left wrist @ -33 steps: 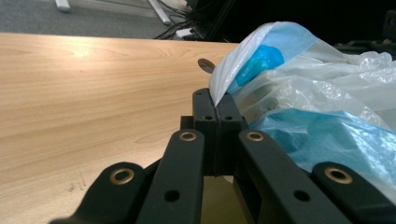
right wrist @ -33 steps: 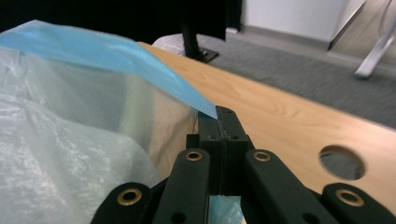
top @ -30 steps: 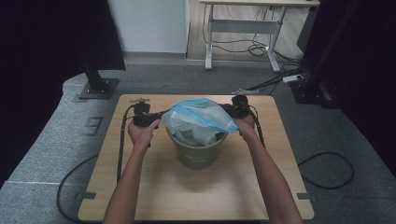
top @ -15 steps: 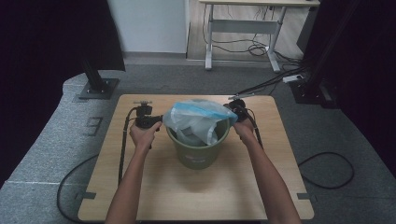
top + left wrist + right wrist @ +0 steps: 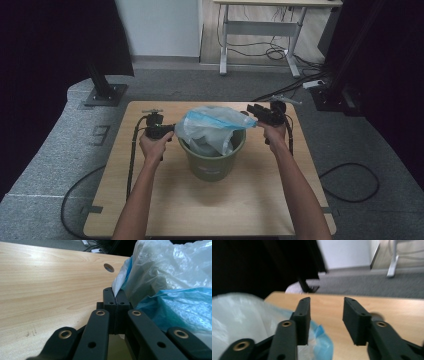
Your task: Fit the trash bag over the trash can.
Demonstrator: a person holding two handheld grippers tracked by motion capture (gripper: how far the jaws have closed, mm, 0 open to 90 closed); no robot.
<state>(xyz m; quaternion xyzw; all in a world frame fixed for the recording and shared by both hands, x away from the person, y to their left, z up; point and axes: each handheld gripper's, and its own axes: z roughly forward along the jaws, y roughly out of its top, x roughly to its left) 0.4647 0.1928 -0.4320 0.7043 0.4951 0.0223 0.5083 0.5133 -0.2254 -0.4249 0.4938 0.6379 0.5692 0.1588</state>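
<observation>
Two grippers flank the bucket [image 5: 214,156]: the left gripper [image 5: 171,130] pinches the bag [image 5: 212,125] rim, while the right gripper [image 5: 251,108], jaws just opened and empty, sits beside the bag's opposite rim, toward the table's [image 5: 150,200] far right corner.

A light wooden surface [image 5: 165,205] is standing on grey carpet [image 5: 45,165]. Behind it, a white-framed desk [image 5: 260,30] is standing against a white wall [image 5: 160,25], with loose cables [image 5: 272,50] lying beneath. A black stand base [image 5: 102,94] is resting at far left; a black cable [image 5: 350,182] is looping at right.
</observation>
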